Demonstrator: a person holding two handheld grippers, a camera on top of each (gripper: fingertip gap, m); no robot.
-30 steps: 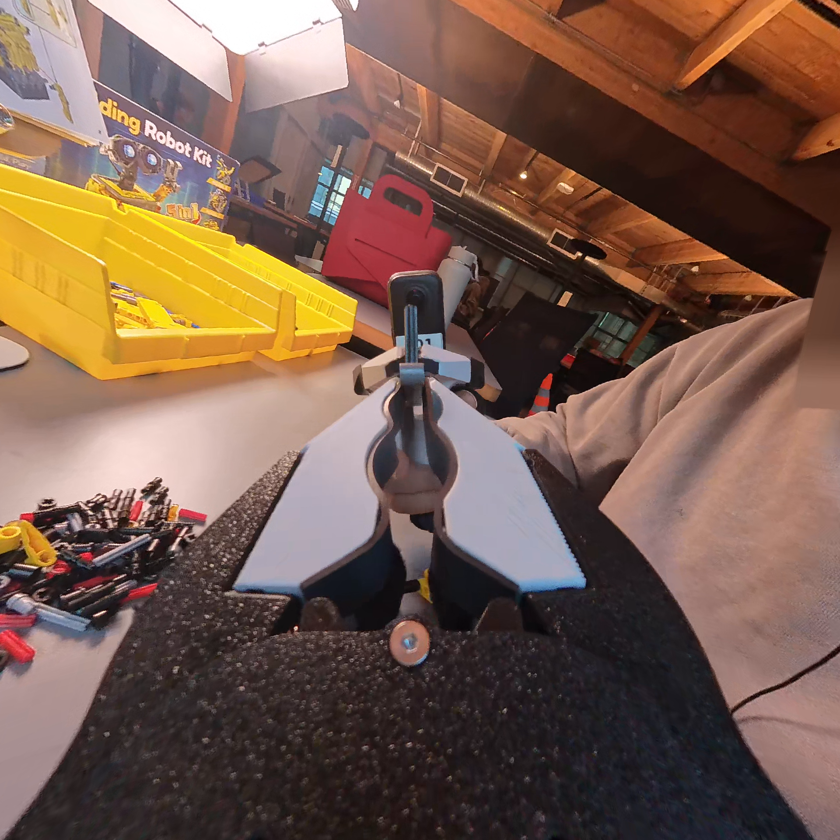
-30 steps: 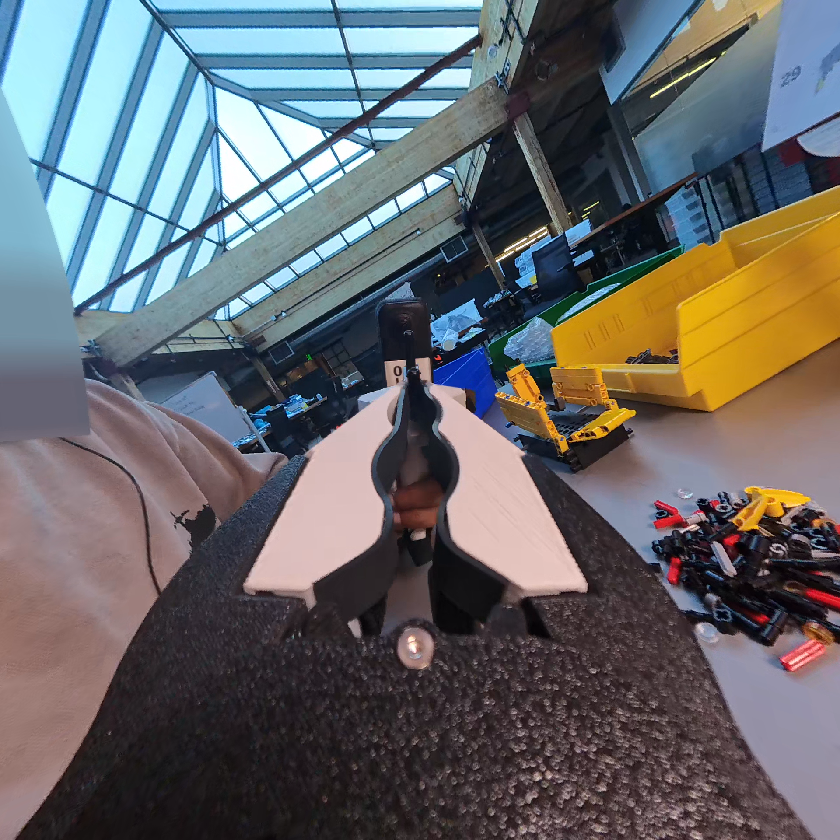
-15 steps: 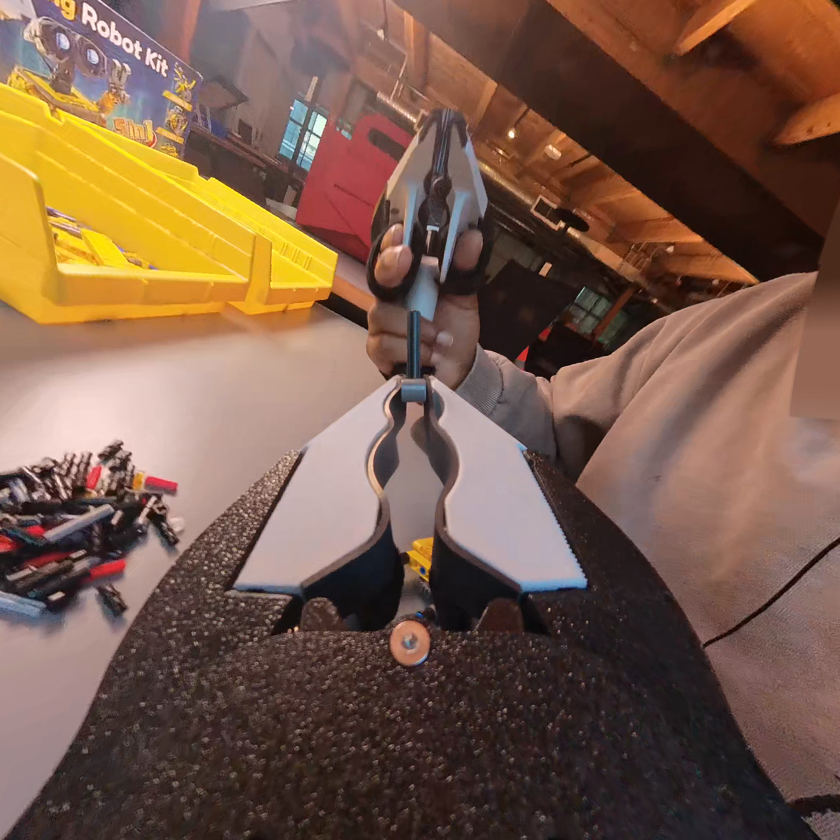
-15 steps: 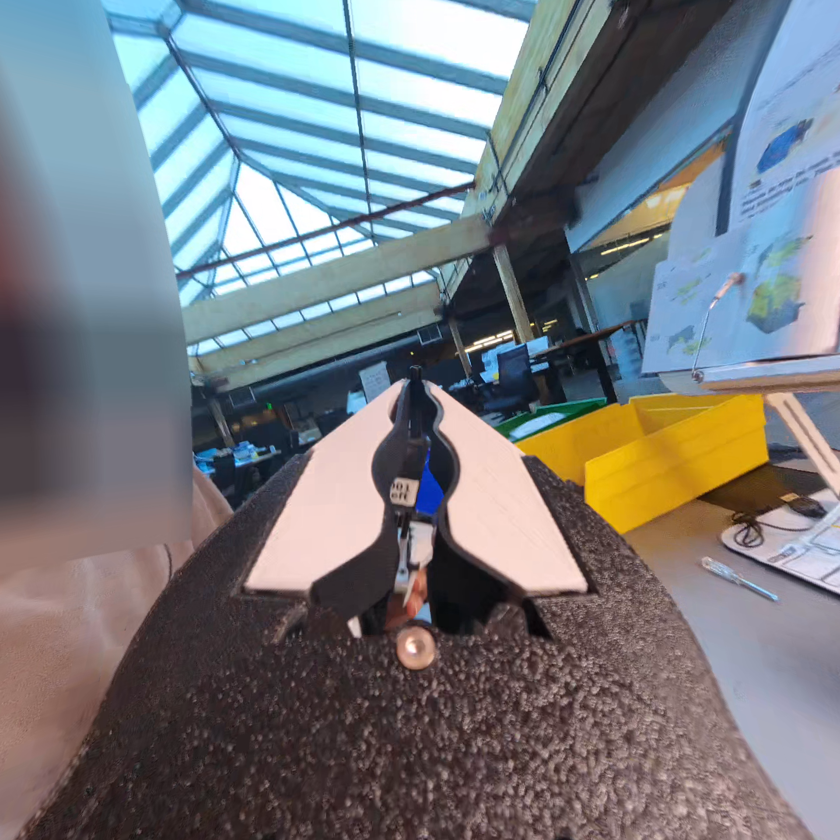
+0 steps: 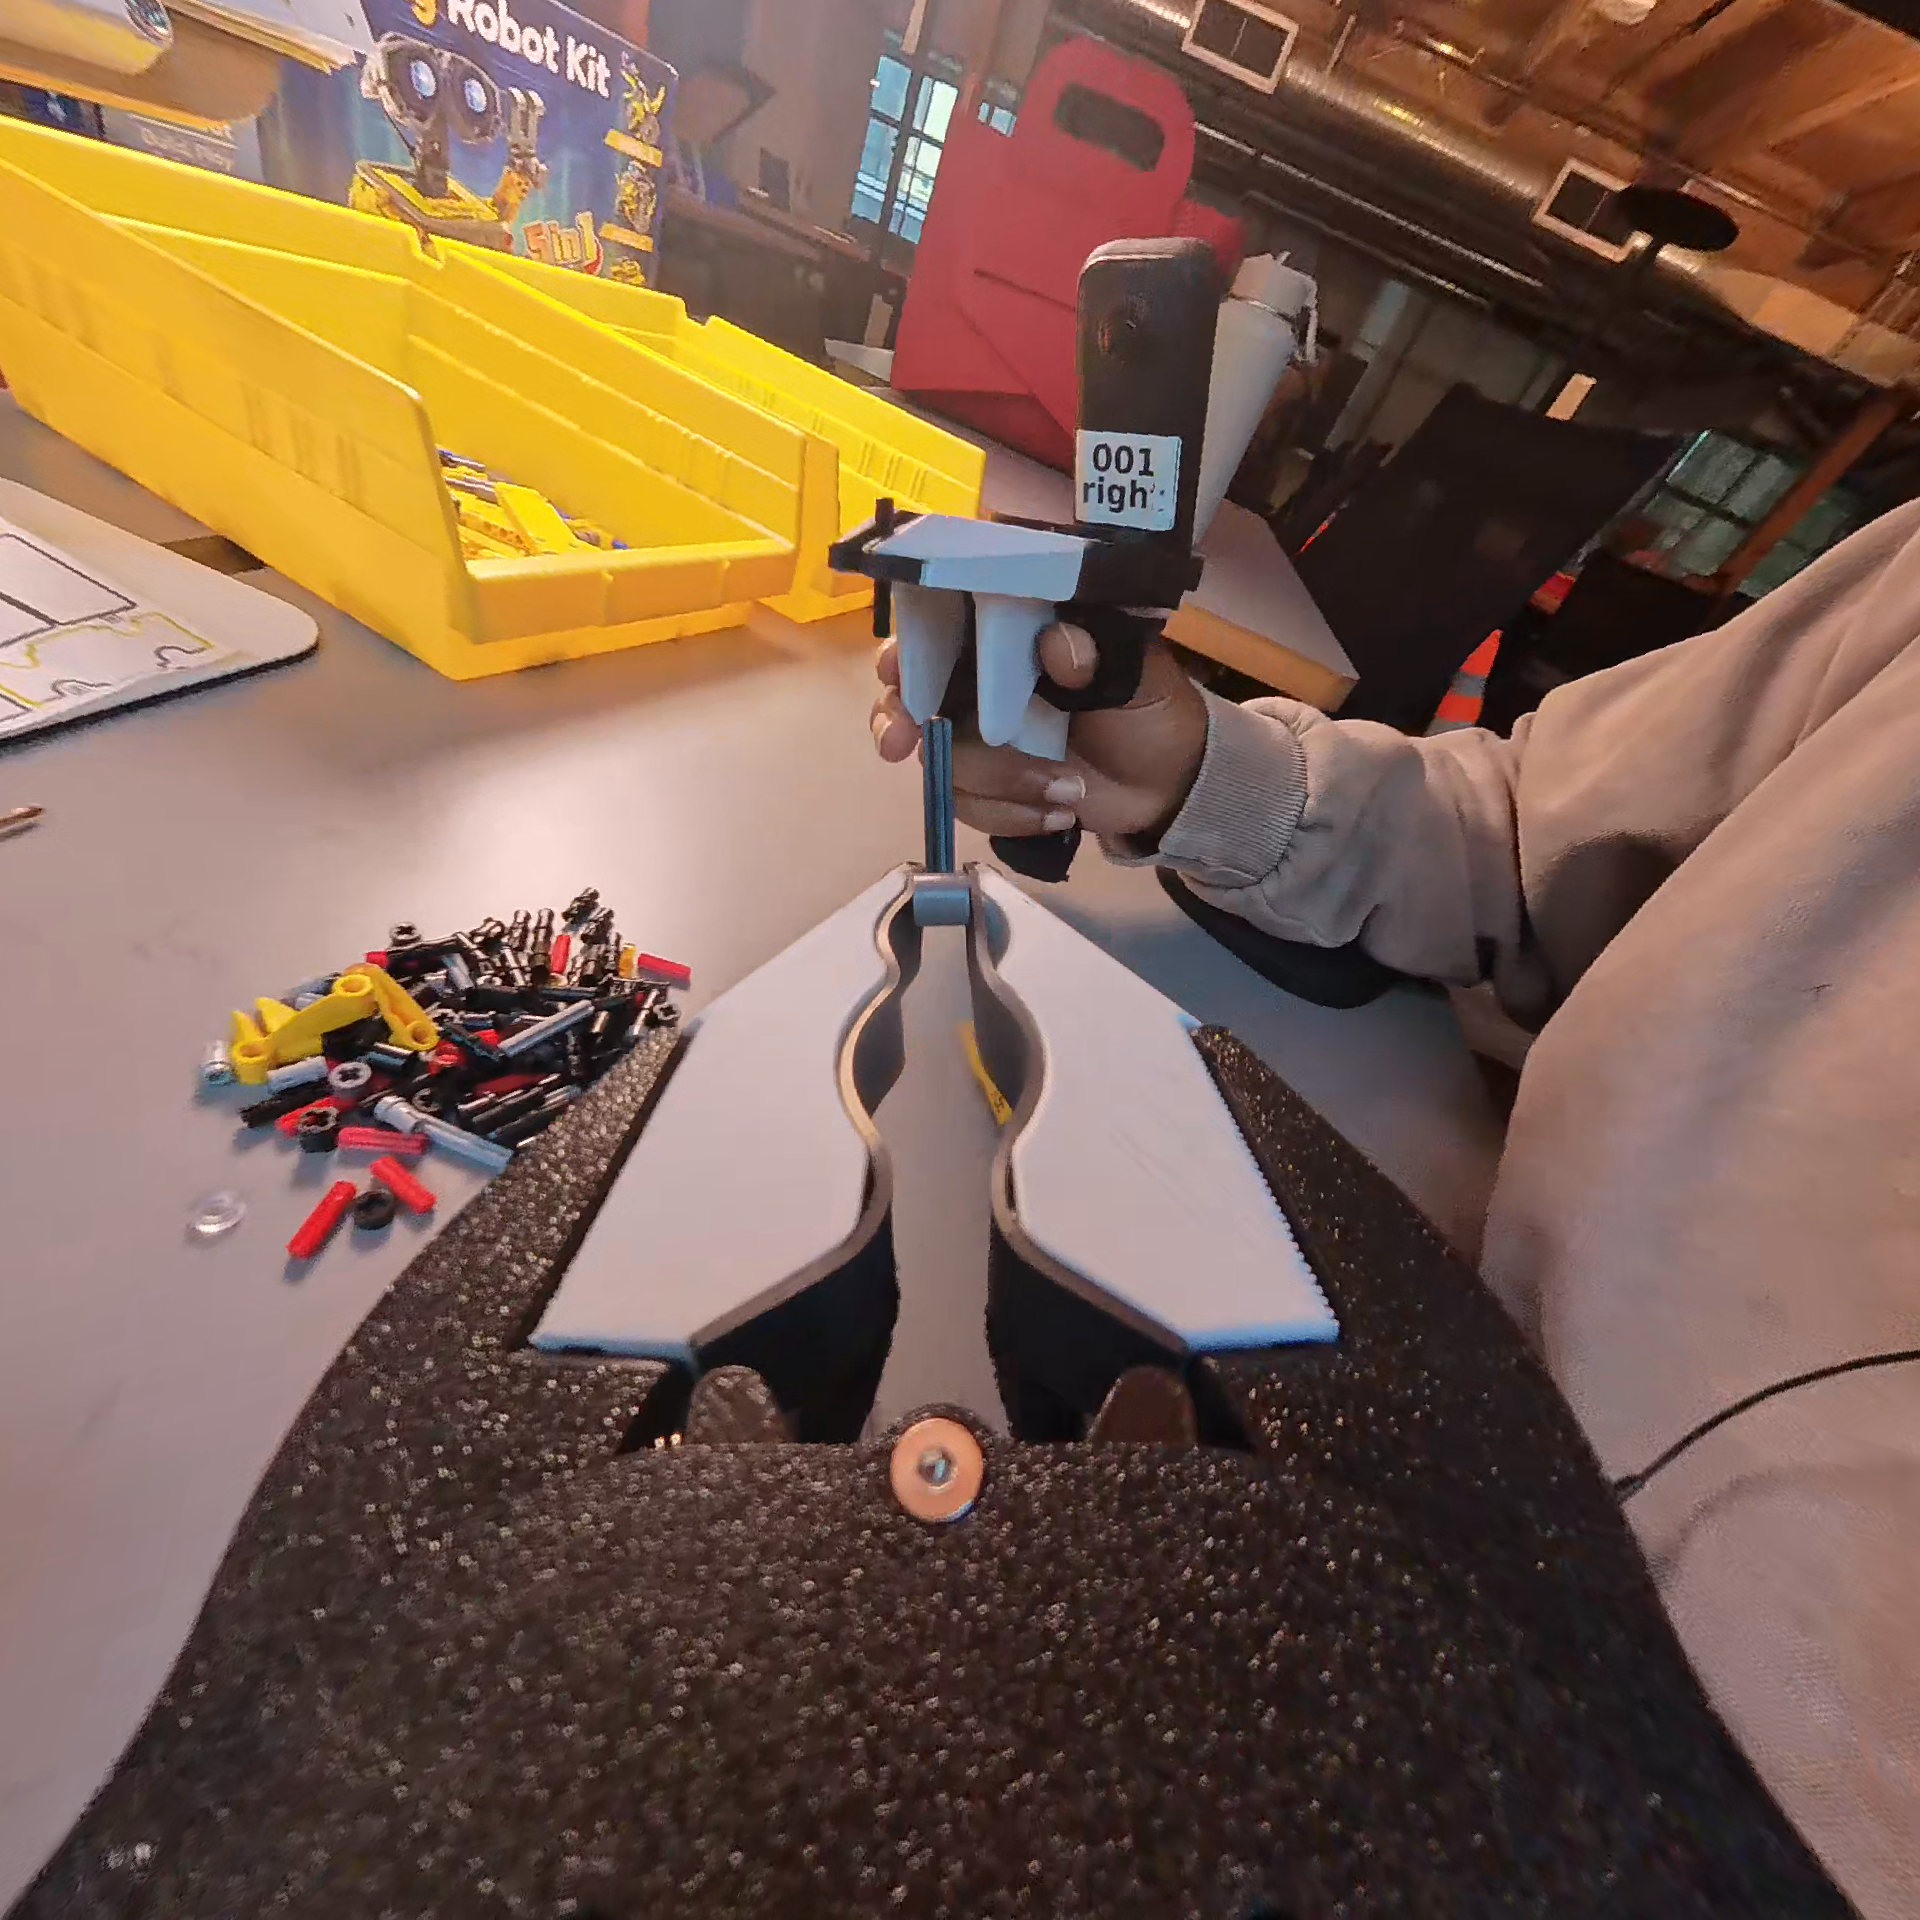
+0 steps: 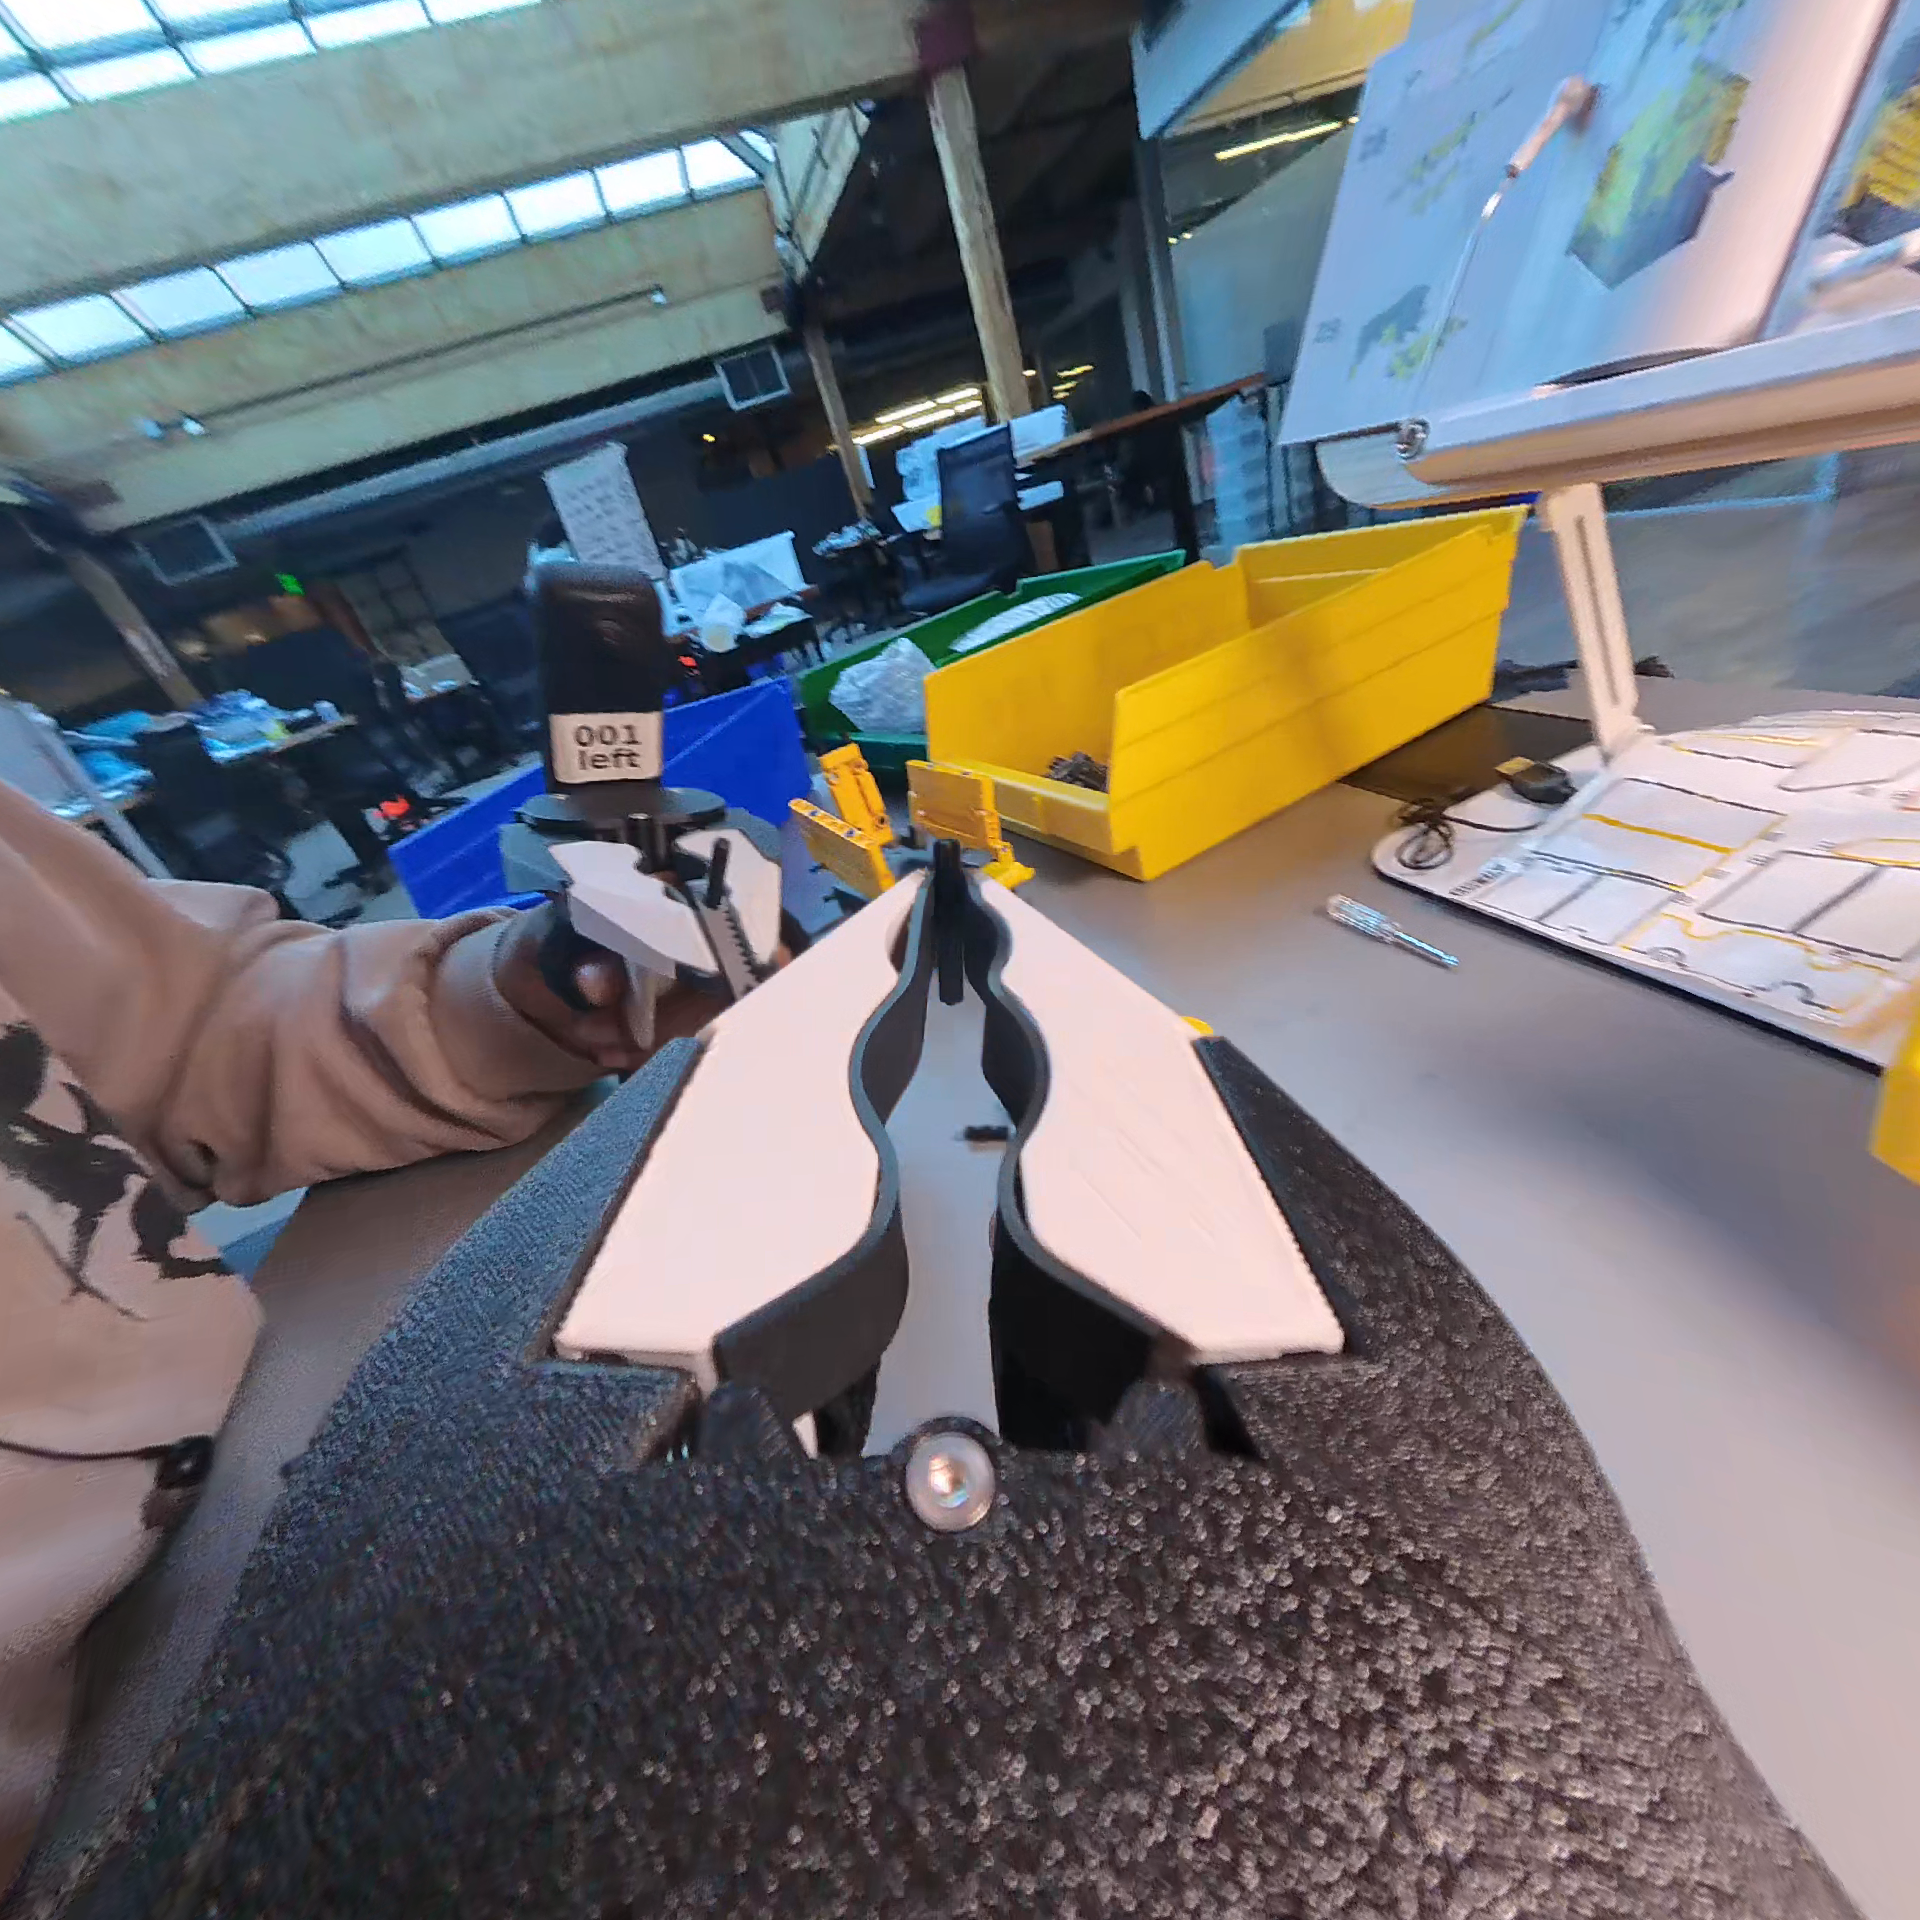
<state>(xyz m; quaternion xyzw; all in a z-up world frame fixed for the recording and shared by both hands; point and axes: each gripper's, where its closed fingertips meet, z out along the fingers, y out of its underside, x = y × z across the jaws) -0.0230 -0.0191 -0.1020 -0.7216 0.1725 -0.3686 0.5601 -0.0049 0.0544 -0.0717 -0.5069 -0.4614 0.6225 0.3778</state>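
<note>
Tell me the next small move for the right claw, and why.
Probably lower the right claw so its black pin nears the rod standing in the left claw's grey sleeve: both claws are shut on their parts, which sit apart.

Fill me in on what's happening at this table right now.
A person is working with a hand-held gripper in each hand over a grey table. The left gripper is shut on a small grey piece with a dark rod sticking out of it. The right gripper is shut on a thin black pin. A pile of small black, red and yellow parts lies beside them, with yellow bins behind.
</note>
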